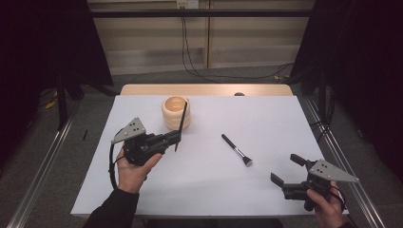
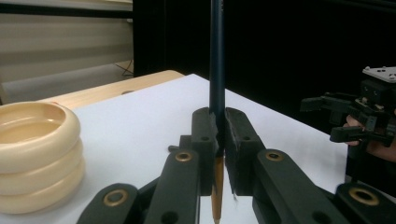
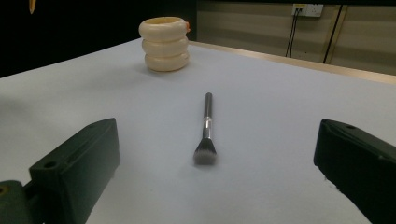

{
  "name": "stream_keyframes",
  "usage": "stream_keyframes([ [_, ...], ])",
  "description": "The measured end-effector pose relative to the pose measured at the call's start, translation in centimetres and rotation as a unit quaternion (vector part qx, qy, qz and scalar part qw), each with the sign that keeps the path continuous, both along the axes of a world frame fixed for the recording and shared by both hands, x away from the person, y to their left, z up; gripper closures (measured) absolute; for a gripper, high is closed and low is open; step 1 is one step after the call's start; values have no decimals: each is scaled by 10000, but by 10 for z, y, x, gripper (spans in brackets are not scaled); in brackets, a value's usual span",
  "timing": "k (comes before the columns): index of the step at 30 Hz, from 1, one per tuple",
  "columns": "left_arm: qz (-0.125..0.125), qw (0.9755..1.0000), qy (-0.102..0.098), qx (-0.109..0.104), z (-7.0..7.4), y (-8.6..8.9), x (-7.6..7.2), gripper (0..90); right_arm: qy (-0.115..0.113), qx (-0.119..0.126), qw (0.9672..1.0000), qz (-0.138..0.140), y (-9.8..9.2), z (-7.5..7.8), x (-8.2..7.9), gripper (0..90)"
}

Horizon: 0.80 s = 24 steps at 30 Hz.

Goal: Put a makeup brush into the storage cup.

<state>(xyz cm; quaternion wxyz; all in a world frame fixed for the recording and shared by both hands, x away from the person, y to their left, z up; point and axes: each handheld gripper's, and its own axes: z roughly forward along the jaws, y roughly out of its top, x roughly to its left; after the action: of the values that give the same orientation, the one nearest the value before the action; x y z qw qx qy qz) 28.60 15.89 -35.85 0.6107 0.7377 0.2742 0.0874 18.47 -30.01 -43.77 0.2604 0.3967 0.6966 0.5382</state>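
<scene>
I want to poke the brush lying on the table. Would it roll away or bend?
The brush would probably roll a little if nudged sideways, since its handle looks thin and round. The handle seems stiff and straight, so it likely won't bend. The fluffy bristle end looks soft and would probably squash. It looks light, so it should slide easily on the smooth white table.

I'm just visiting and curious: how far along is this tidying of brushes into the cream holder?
Nothing looks finished yet: the cream holder appears empty inside. In hand: the left gripper is shut on a dark slim brush, held upright close to the holder. Left to do: probably lowering that brush in, then fetching the makeup brush lying on the white table in front of the open right gripper.
</scene>
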Motion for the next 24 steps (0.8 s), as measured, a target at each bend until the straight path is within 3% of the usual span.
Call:
stream_keyframes([
  [4,-62,10000,10,-19,-2,-6,-2,834,-1,29,10000,60,0,0,0,0],
  [5,-19,10000,-14,57,-2,-7,-3,834,-1,30,10000,62,0,0,0,0],
  [6,-115,9999,-3,13,-1,-9,-3,834,-4,31,10000,66,0,0,0,0],
  [12,-204,9998,-12,61,6,-18,-8,834,-2,84,10000,-33,2,1,0,0],
  [15,-436,9990,-35,70,8,-25,-10,834,7,82,10000,-24,3,1,0,0],
  [24,-706,9974,-15,139,10,-42,-14,834,16,107,9999,-52,3,1,0,0],
])
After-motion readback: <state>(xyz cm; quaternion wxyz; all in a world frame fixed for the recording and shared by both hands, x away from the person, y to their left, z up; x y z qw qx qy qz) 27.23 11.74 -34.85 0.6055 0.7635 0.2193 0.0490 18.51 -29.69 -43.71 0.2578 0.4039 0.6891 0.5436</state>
